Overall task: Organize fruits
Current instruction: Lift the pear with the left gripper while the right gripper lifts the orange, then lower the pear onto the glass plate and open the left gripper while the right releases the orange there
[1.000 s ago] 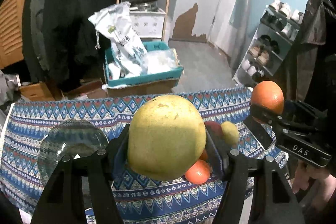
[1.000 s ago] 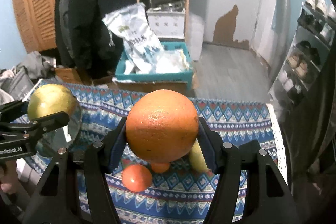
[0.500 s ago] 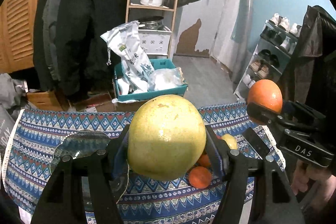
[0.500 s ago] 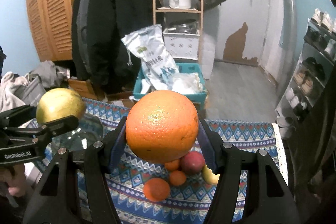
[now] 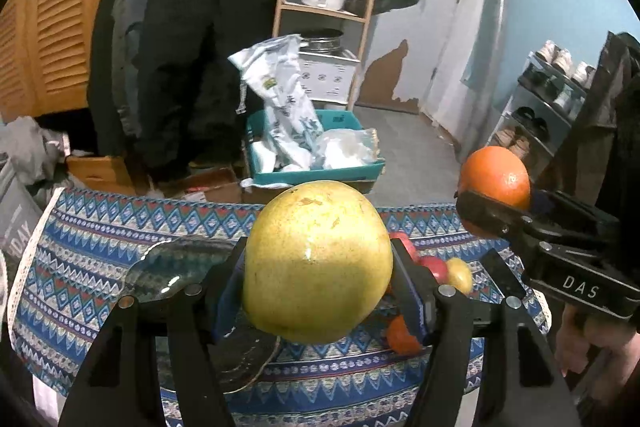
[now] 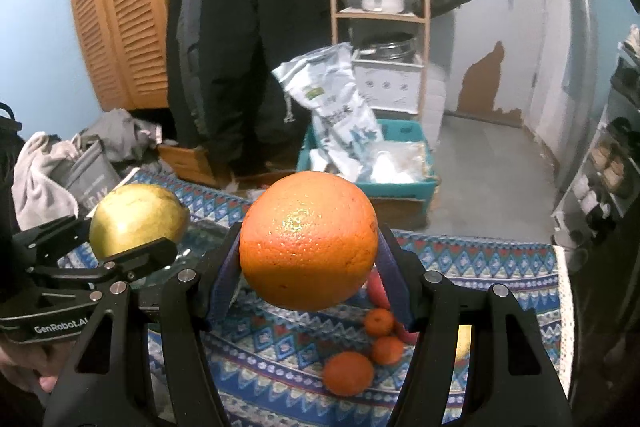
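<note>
My left gripper [image 5: 318, 279] is shut on a big yellow-green pomelo [image 5: 318, 261], held above the patterned tablecloth [image 5: 80, 247]. My right gripper [image 6: 308, 267] is shut on a large orange [image 6: 308, 241]. Each gripper shows in the other's view: the orange [image 5: 496, 177] at the right, the pomelo [image 6: 136, 221] at the left. A clear glass plate [image 5: 176, 267] lies on the cloth below and left of the pomelo. Small tangerines [image 6: 348, 373], red apples [image 5: 434, 267] and a yellow fruit [image 5: 460, 273] lie on the cloth to the right.
Beyond the table stands a teal crate [image 5: 316, 171] with white bags, a dark coat [image 5: 188, 39] hanging at the left, a wooden shelf [image 5: 332, 11] with pots, and a shoe rack [image 5: 548, 107] at the right. A hand [image 5: 588, 347] holds the right gripper.
Both grippers have risen and pulled back with their fruit still held. The table now sits lower in both views and more of the room shows.
</note>
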Available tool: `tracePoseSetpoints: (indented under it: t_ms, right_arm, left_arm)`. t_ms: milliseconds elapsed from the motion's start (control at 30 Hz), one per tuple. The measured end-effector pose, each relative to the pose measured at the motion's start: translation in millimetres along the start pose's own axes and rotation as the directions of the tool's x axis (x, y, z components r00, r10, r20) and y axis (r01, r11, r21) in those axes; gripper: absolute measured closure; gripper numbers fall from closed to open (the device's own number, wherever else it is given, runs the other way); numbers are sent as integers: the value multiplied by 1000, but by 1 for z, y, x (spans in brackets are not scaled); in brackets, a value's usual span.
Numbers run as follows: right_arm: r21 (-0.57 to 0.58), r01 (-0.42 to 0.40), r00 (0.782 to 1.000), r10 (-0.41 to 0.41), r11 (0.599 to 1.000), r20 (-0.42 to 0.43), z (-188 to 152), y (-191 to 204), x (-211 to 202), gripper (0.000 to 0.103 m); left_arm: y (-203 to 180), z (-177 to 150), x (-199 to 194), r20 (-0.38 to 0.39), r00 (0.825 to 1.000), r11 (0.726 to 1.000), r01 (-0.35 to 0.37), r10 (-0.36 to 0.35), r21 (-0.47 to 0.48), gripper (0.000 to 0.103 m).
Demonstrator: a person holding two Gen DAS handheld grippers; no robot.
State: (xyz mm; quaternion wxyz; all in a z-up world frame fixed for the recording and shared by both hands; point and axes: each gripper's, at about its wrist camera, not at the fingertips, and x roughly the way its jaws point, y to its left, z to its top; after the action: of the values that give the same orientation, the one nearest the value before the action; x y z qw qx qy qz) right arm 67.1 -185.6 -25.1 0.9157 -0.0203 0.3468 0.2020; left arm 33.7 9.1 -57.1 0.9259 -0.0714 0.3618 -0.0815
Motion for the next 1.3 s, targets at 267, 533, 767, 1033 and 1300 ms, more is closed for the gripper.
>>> tracePoseSetpoints:
  t_ms: [267,533,767,1033,1300]
  right_arm:
    - [-28,-38,997,36,999,-74,3,32,38,39]
    - [-61,-73,987,63,995,-149,3,65,80,39]
    - [-76,-108,971,89,991,-223,2,91,119,39]
    - [-98,-137,930,94,986,-355,-20,117,180,39]
    - [-142,-149,875,63,979,-481,-54,136,222,39]
  left_arm:
    - [45,-6,3,-18,998,996,-61,60,-60,35]
    - [92,-16,13,-60,992,985,-119,112,-125,35]
    - [130,-32,28,-124,981,970,-170,150,-174,35]
    - [157,-57,53,-225,959,956,-219,173,-195,35]
    - [171,-82,80,-335,921,943,-274,200,-189,35]
